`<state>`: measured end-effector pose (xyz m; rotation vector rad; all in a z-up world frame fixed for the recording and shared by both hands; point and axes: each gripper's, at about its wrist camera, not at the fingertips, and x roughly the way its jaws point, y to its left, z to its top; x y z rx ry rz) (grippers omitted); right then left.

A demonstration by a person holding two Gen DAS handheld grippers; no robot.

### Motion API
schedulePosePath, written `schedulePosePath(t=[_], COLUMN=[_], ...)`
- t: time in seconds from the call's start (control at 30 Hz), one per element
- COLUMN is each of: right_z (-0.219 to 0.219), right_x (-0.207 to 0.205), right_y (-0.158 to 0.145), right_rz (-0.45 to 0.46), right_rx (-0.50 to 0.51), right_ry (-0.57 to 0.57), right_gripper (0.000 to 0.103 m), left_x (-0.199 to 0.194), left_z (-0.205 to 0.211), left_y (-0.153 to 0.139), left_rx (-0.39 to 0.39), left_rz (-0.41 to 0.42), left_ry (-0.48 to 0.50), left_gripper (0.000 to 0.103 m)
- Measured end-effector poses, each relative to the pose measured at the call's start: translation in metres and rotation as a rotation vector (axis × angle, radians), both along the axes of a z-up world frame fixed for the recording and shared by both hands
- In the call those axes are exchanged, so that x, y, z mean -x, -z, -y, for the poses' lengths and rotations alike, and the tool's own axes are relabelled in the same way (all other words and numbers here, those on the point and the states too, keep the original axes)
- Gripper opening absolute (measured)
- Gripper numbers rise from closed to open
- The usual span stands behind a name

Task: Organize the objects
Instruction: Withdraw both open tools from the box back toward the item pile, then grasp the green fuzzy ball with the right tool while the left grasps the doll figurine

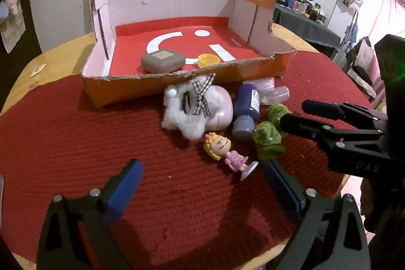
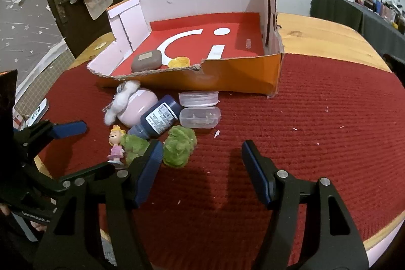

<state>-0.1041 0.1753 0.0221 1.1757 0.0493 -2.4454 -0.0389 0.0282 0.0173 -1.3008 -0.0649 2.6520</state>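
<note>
- Left gripper (image 1: 202, 191): jaws wide apart, nothing between them, above the red knitted mat (image 1: 76, 138).
- Right gripper (image 2: 202, 168): jaws apart, empty, beside the fuzzy green plush toy (image 2: 179, 146).
- Small blonde doll figurine in pink dress (image 1: 226, 152): lying on the mat, in front of the torn orange cardboard box (image 1: 227, 72).

Right tool (image 2: 201, 166) open beside green plush (image 2: 178, 148) on red mat (image 2: 316, 123).
</note>
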Motion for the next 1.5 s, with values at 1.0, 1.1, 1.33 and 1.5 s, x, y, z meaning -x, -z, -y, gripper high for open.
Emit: schedulePosePath(t=[1.0,1.1,1.33,1.5], right_z=[0.018,0.018,0.018,0.019], right_x=[0.008,0.007,0.004,0.001], right_y=[0.009,0.008,0.004,-0.006], right_rz=[0.035,0.035,0.029,0.004], right_rx=[0.03,0.035,0.051,0.066], right_ry=[-0.067,-0.067,-0.071,-0.079], right_gripper=[0.03,0.029,0.029,0.029], left_x=[0.007,0.008,0.001,-0.002], left_z=[-0.016,-0.015,-0.01,-0.007], left_y=[0.004,0.004,-0.002,-0.01], left_rx=[0.012,0.004,-0.02,-0.026], left_rz=[-0.06,-0.057,-0.062,-0.082], left_ry=[0.088,0.086,0.076,0.07], left_gripper=[0.051,0.051,0.051,0.051])
